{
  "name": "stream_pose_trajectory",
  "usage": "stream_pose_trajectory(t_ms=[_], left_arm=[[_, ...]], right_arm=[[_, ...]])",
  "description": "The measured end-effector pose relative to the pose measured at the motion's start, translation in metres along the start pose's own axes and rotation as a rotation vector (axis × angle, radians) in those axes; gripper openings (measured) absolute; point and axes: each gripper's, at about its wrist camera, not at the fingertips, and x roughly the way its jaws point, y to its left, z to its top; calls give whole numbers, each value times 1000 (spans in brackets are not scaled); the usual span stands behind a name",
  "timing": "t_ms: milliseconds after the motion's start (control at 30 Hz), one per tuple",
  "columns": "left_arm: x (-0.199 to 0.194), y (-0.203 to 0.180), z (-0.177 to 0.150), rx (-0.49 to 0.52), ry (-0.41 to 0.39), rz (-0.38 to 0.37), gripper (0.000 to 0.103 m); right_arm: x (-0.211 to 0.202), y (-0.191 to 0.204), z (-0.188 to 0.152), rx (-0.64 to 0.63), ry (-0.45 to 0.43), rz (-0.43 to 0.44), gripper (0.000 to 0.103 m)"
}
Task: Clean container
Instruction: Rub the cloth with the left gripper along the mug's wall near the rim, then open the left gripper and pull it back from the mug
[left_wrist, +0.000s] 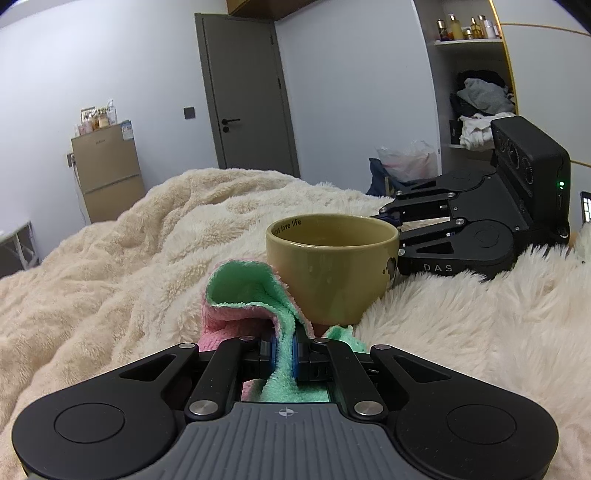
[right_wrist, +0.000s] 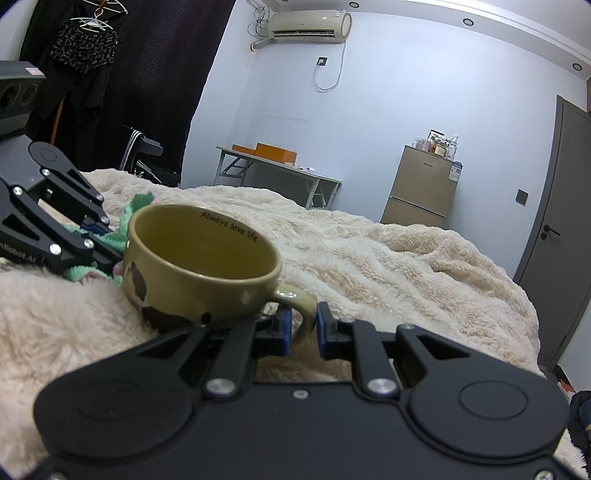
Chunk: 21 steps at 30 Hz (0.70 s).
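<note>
So right now I've got the mug (right_wrist: 201, 264) sitting upright on the fluffy cream blanket (left_wrist: 110, 258) on the bed, mouth facing up, and I'm coming at it from two sides.

My right gripper (right_wrist: 303, 326) is clamped on the mug's handle (right_wrist: 295, 301). From the right wrist view I can see the blue pads (right_wrist: 284, 330) sitting either side of the handle loop, pinching it. The mug is olive-yellow with dark blotchy patches on the outside and "Always love life" printed just inside the rim. The inside looks empty as far as I can tell.

My left gripper (left_wrist: 283, 354) is squeezed tight on a cloth (left_wrist: 251, 295) that's mint green on one face and pink on the other. The cloth runs up between the fingers and flops forward in a fold, and its edge is right up against the mug's lower wall on the side facing me in the left wrist view. A bit of green also pokes out near the mug's base.

The two grippers face each other across the mug, left one at the cloth side, right one at the handle side.

Background: a grey door (left_wrist: 247, 92), a small tan fridge (left_wrist: 109, 177), and a folding table (right_wrist: 280, 170) against the wall.
</note>
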Motion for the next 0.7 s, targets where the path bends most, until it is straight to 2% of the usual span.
stream_pose_trajectory(t_ms=[133, 300, 433, 567, 700], left_arm=[[-6, 1, 3, 6, -16, 2, 3], [-12, 5, 5, -22, -36, -1, 4], [2, -6, 0, 48, 18, 22, 9], [1, -5, 0, 49, 17, 29, 12], [-14, 2, 5, 30, -16, 13, 12]], right_arm=[[-5, 1, -1, -3, -31, -23, 12], [-2, 1, -2, -6, -23, -14, 13], [-1, 0, -2, -4, -6, -7, 15], [0, 0, -2, -4, -2, -7, 15], [1, 0, -1, -5, 0, -5, 16]])
